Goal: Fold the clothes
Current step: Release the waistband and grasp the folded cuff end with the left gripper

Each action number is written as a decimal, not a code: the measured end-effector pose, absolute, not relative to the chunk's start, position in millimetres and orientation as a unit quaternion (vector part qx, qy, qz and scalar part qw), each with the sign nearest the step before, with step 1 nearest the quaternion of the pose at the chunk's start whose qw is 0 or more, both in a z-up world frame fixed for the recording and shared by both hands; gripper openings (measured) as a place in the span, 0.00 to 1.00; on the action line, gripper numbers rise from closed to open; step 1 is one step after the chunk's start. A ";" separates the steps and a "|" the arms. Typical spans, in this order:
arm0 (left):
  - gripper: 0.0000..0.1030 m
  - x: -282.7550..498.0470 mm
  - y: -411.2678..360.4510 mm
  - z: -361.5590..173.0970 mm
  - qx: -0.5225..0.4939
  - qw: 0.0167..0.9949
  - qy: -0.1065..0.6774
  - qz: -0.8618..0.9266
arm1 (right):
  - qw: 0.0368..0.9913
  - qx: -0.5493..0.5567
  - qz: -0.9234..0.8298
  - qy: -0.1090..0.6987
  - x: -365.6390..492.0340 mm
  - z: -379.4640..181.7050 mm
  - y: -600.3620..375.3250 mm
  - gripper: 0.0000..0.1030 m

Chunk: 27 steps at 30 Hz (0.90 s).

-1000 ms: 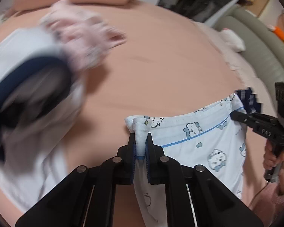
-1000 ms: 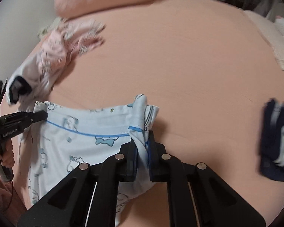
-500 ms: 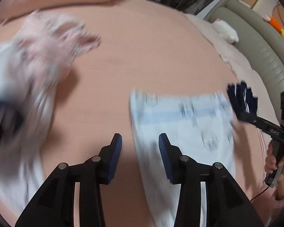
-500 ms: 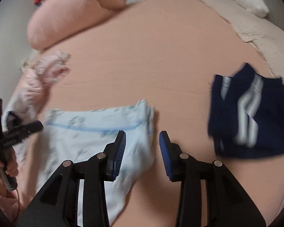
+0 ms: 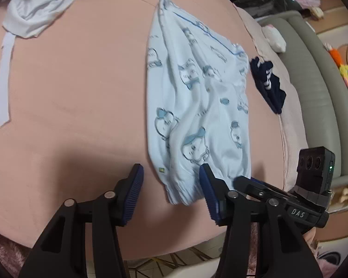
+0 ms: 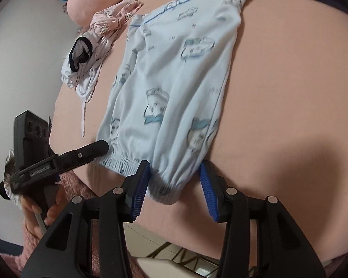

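The light-blue printed pyjama trousers lie flat on the pink bed, elastic cuffs toward the near edge; the left claw has just been closing and stands parted around one cuff, pads not pressing; the right claw has just been opening, parted around the other cuff; white top and navy garment lie aside.

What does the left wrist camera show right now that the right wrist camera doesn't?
Only left wrist: a grey sofa beyond the bed, and a long white strap. Only right wrist: a pink pillow, a pink patterned garment and the hand holding the left gripper. Both: light blue trousers on the pink sheet, cuffs between open jaws.
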<state>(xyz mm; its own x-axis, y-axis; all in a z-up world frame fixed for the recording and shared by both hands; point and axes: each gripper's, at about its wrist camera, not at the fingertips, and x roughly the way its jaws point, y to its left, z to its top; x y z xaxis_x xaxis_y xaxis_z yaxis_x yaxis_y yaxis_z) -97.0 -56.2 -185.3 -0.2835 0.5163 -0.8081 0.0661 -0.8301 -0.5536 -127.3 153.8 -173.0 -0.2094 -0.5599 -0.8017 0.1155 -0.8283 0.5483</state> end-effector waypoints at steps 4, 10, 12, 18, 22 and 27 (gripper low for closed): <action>0.13 -91.2 -50.5 -175.7 -0.569 0.149 -0.244 0.771 | 0.220 0.578 -0.765 -0.179 -117.8 -167.2 155.7 0.21; 0.06 -58.8 -59.3 -159.0 -0.560 0.153 -0.228 0.781 | 0.213 0.553 -0.781 -0.199 -78.0 -135.0 175.3 0.17; 0.06 -46.2 -60.3 -161.8 -0.567 0.150 -0.227 0.777 | 0.212 0.556 -0.776 -0.209 -64.1 -131.5 176.7 0.17; 0.06 -36.9 -81.1 -168.4 -0.562 0.160 -0.261 0.768 | 0.194 0.603 -0.738 -0.233 -32.7 -157.0 195.2 0.21; 0.07 -54.8 -76.3 -150.0 -0.528 0.178 -0.242 0.794 | 0.187 0.591 -0.746 -0.244 -39.8 -149.3 203.0 0.28; 0.12 -76.4 -53.5 -160.7 -0.554 0.201 -0.232 0.774 | 0.167 0.555 -0.788 -0.207 -45.9 -136.6 202.4 0.32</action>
